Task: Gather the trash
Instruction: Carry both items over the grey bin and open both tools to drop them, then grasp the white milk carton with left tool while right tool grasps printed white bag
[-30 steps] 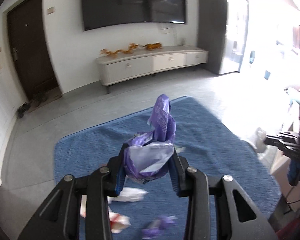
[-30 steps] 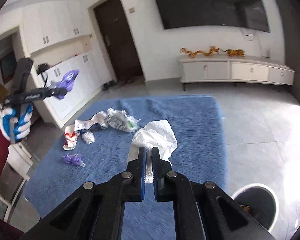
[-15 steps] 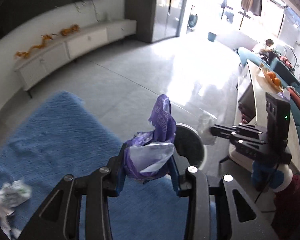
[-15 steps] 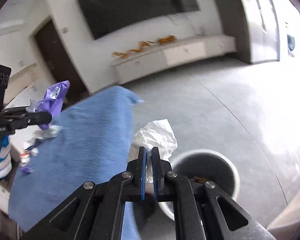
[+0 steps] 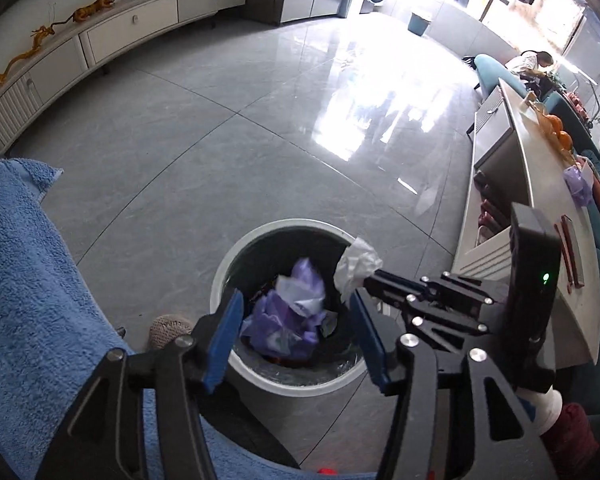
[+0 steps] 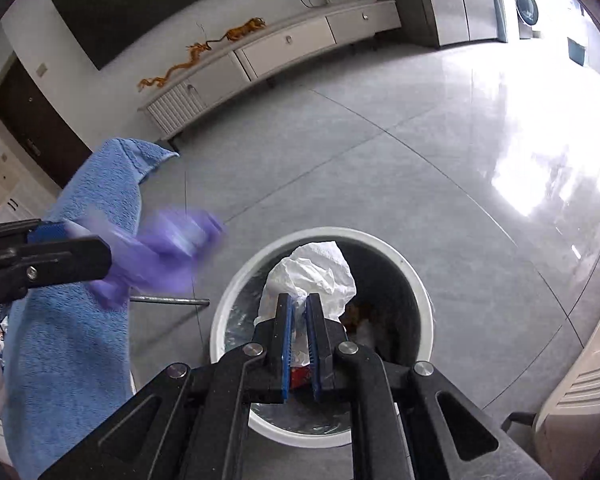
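A round white-rimmed trash bin [image 5: 300, 388] [image 6: 364, 235] stands on the grey floor under both grippers. My left gripper [image 5: 296, 298] [image 6: 88, 244] hangs over it with its jaws opening and wide apart. The purple wrapper [image 5: 288, 316] has left the pads; it shows blurred just off the tips in the right wrist view [image 6: 160, 252]. My right gripper [image 6: 299, 299] [image 5: 370, 276] is over the bin's right side, its jaws beginning to open. The crumpled white paper [image 6: 316, 268] [image 5: 356, 266] still sits pinched between its pads. Other trash lies inside the bin.
A blue towel-covered surface [image 5: 28, 280] [image 6: 80, 320] borders the bin on the left. A pale low table [image 5: 540, 184] runs along the right. A long TV cabinet [image 5: 132, 24] lines the far wall. A beige slipper [image 5: 168, 328] lies by the bin.
Both grippers swung from above the blue cloth to above the bin and tipped downward. The left jaws opened and let the purple wrapper go. The right jaws parted slightly around the white paper.
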Demonstrator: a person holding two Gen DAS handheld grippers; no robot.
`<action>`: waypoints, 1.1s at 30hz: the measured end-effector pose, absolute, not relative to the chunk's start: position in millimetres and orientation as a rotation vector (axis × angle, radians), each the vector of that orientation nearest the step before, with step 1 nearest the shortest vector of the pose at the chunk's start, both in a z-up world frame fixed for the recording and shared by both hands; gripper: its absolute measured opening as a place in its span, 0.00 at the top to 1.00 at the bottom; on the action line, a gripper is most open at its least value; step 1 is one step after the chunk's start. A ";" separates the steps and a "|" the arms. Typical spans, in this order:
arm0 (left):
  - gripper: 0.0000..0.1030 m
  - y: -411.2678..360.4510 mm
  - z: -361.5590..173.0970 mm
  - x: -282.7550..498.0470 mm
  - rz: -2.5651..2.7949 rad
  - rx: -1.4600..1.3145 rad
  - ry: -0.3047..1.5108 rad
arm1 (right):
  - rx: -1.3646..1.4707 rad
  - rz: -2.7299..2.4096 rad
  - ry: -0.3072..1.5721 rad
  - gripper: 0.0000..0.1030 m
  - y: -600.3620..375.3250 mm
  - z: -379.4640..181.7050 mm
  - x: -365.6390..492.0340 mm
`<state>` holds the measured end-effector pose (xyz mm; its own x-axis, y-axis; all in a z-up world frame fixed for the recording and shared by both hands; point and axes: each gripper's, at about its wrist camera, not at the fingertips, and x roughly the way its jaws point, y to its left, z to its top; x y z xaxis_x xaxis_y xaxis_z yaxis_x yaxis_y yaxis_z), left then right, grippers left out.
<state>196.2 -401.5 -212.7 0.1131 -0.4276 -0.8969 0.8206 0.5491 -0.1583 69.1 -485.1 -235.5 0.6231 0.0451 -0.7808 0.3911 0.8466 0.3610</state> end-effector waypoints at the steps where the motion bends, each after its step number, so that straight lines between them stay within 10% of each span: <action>1: 0.46 -401.1 -214.0 196.1 -0.954 0.425 1.120 | 0.541 -0.215 0.891 0.82 -485.0 -236.8 69.5; 8: 0.46 -388.8 -191.8 184.2 -0.939 0.378 1.025 | 0.525 -0.251 0.873 0.62 -483.7 -225.9 54.4; 33: 0.46 -82.8 -52.7 122.1 -0.644 0.140 0.651 | 0.263 -0.064 0.478 0.57 -343.9 -4.9 28.8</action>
<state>122.1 -82.8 -52.7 0.6094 -0.5134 -0.6042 0.5985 0.7977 -0.0742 28.8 -343.9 -4.9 0.8864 0.0003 -0.4629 0.1222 0.9644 0.2347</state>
